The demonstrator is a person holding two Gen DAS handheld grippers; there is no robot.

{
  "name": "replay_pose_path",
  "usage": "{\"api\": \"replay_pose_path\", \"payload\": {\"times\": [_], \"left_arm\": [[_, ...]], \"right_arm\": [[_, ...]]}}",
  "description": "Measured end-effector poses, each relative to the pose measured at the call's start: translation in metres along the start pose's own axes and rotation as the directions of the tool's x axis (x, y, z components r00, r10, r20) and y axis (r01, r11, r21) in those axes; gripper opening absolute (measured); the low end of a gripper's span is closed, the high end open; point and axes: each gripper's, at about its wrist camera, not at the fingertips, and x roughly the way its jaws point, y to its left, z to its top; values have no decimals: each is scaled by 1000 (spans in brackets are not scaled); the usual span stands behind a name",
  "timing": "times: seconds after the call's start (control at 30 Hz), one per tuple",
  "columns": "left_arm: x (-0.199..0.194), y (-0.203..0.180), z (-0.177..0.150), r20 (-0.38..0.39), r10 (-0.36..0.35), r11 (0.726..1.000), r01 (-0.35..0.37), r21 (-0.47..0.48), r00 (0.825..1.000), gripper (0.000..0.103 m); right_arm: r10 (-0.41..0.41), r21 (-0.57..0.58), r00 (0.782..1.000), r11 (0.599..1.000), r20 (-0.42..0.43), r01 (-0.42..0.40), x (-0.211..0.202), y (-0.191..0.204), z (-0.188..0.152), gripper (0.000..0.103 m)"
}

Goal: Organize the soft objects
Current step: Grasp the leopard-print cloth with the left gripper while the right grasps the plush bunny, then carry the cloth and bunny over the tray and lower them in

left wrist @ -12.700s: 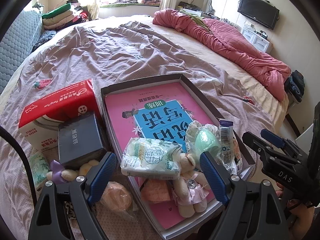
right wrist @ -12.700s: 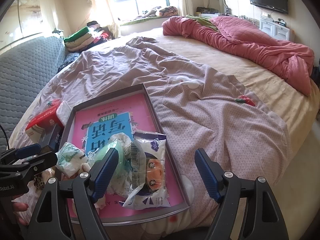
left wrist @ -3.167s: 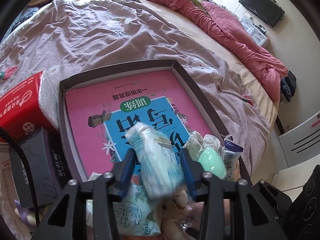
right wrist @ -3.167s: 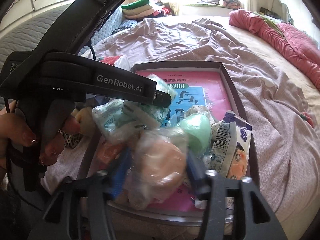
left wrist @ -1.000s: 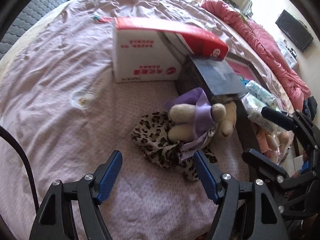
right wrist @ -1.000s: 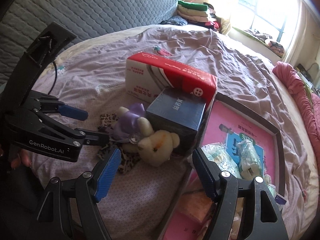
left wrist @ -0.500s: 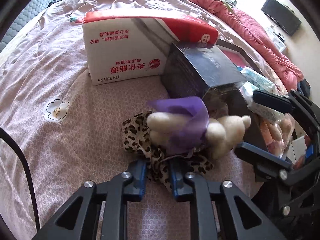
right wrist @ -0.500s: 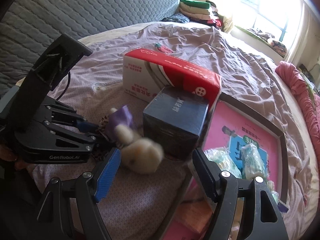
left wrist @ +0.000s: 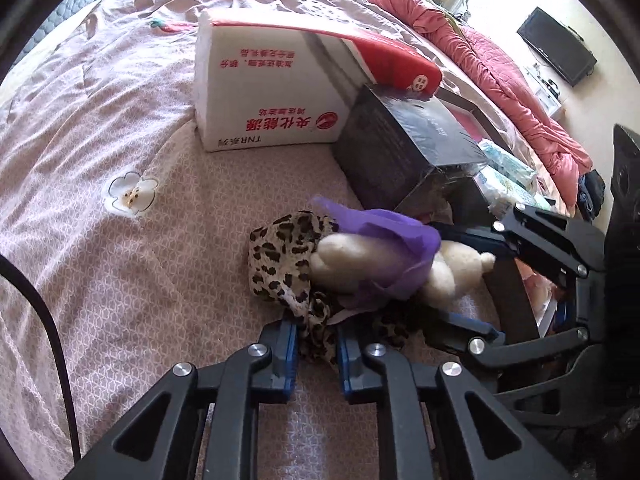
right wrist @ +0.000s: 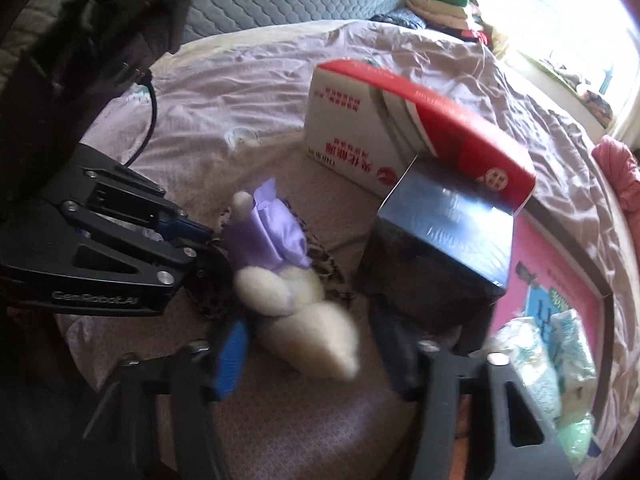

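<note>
Since closing, left hand-held gripper [left wrist: 316,350] clamps leopard cloth [left wrist: 280,264]; right hand-held gripper [right wrist: 312,354], still closing, straddles plush toy [right wrist: 308,320].

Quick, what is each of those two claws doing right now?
Left gripper: shut on the leopard-print cloth.
Right gripper: closing around the plush toy, pads not yet pressing it.

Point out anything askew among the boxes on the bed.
The red-and-white box sits tilted, its red end propped on the dark box rather than flat on the bedspread. Nothing looks spilled or damaged.
</note>
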Motion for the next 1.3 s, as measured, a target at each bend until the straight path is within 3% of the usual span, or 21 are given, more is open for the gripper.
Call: {"api": "replay_pose_path", "payload": {"times": [0.23,0.37,0.57,0.7,1.03,1.3], "left_arm": [[1,-1,-2,-2,8,1000,-8,-1,1000,21],[2,0,-1,0,12,1000,-12,-19,1000,21],[-2,-9,2,8,39,999,-39,-30,999,11],[-18,-28,12,52,49,999,-48,-18,997,10],[-83,-117,44,207,37,992,-61,114,978,10],[-82,-181,62,246,3,979,-53,197,969,10]], "right_arm": [[49,111,992,992,114,-62,-40,-16,-2,45],[29,192,981,979,193,-67,-69,-36,-3,45],[5,296,961,951,275,-89,-109,-62,-10,45],[-31,326,950,942,311,-76,-129,-74,-19,45],[-131,459,908,885,397,-73,-186,-116,-54,45],[-216,536,881,843,422,-51,-222,-142,-84,45]]}}
